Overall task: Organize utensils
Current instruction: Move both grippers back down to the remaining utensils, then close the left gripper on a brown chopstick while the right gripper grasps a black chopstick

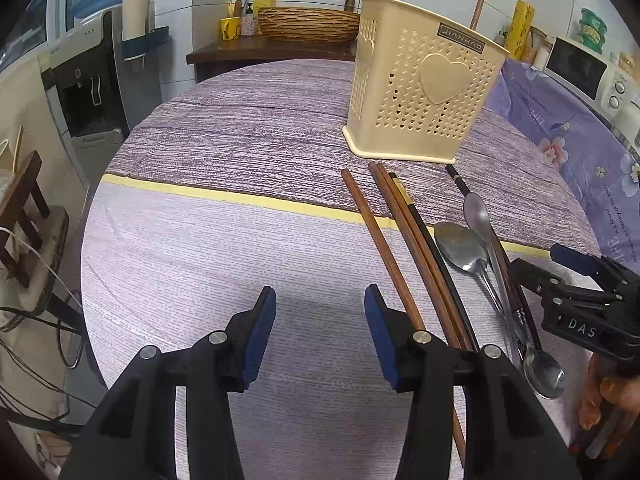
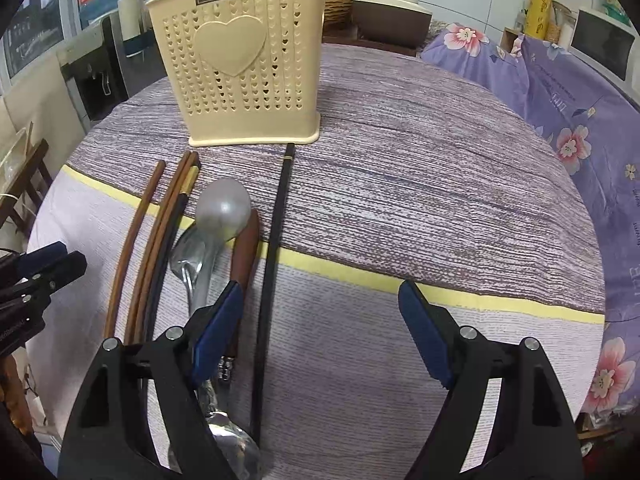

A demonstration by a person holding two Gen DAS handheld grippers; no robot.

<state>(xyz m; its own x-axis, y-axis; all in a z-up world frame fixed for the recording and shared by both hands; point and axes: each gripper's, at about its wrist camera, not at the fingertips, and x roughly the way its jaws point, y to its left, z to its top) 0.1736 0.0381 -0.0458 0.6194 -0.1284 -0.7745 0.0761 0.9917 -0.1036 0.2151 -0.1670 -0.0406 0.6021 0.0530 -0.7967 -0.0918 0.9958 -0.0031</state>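
Observation:
A cream perforated utensil holder with a heart stands on the table; it also shows in the right wrist view, with brown sticks rising from it. In front of it lie brown chopsticks, black chopsticks and several metal spoons; the spoons also show in the right wrist view. My left gripper is open and empty, just left of the chopsticks. My right gripper is open and empty, low over the table, its left finger above the spoon handles.
The round table has a purple striped cloth with a yellow band. A floral-covered surface lies to the right, with a microwave behind. A water dispenser and a wooden stool stand left.

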